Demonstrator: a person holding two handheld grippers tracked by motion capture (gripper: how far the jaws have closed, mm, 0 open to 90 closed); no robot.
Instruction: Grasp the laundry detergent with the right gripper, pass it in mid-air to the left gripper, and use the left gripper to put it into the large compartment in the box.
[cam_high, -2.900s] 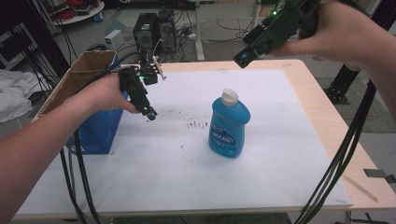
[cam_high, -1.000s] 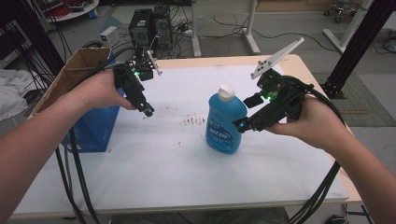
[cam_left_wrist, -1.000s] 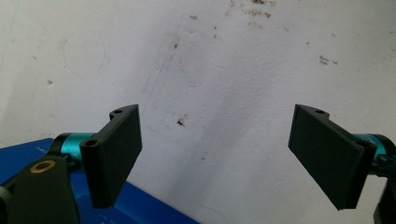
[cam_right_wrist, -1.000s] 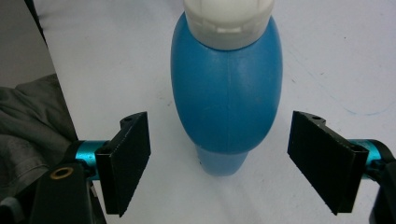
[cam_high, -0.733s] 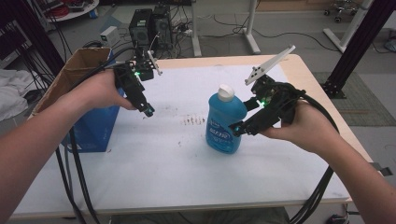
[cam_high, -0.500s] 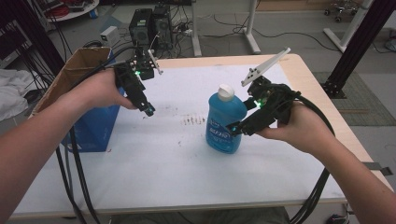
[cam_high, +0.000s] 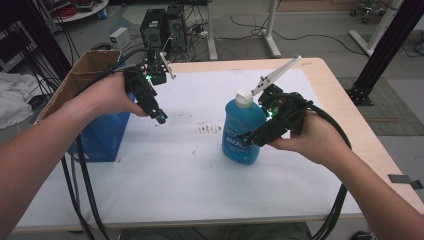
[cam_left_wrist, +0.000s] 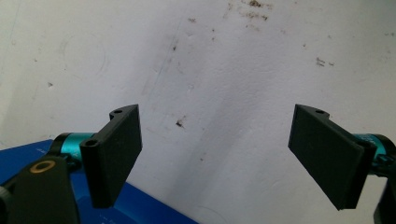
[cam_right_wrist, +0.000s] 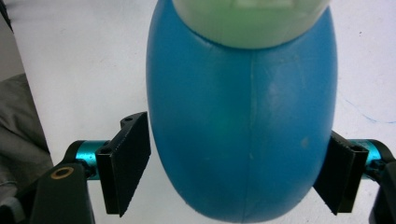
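The blue bottle (cam_high: 244, 131) stands upright near the middle of the white table (cam_high: 165, 190). The right gripper (cam_high: 248, 141) straddles its body, jaws spread at either side, pads not yet pressing. The left gripper (cam_high: 161, 119) hovers with jaws wide apart beside the cardboard box (cam_high: 70, 90), gripping nothing.

Grey floor (cam_high: 320, 25), perhaps computer towers (cam_high: 162, 27) behind.

My rig: left gripper (cam_high: 161, 118) black, green light | right gripper (cam_high: 248, 140) black, grey three-cornered plate on top | fingers (cam_left_wrist: 114, 156) flat black pads, teal barrels, brass ring | thick black cables | forearms unsleeved
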